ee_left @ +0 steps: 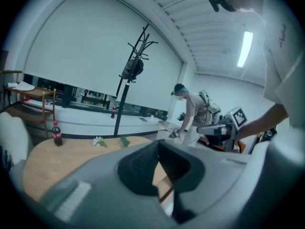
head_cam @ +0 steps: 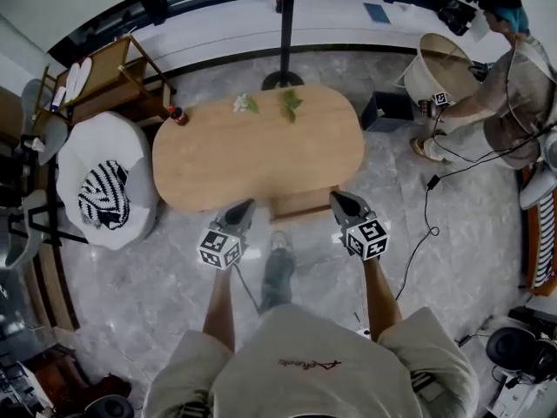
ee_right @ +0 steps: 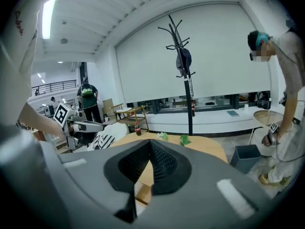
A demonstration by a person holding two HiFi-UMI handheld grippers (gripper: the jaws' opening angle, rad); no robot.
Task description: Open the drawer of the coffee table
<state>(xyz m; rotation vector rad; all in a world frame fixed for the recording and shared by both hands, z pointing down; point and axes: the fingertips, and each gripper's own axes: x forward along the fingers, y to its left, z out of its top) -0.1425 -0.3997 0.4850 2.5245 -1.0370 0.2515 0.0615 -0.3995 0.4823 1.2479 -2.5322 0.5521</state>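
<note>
Drawer (head_cam: 303,204) projects from the near long edge of the coffee table (head_cam: 258,151), apparently already drawn out. Left gripper (head_cam: 243,206) and right gripper (head_cam: 342,201) flank it, seemingly clear of it, jaws pressed together, empty. Any further pull should run straight and level toward the person.

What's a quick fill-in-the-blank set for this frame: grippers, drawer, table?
1. The left gripper and right gripper both have jaws ___, nothing between them.
2. The drawer juts from the coffee table's near side, so it is ___.
3. The bottle stands at the coffee table's ___ end in the head view.
Missing words: shut; open; left.
</note>
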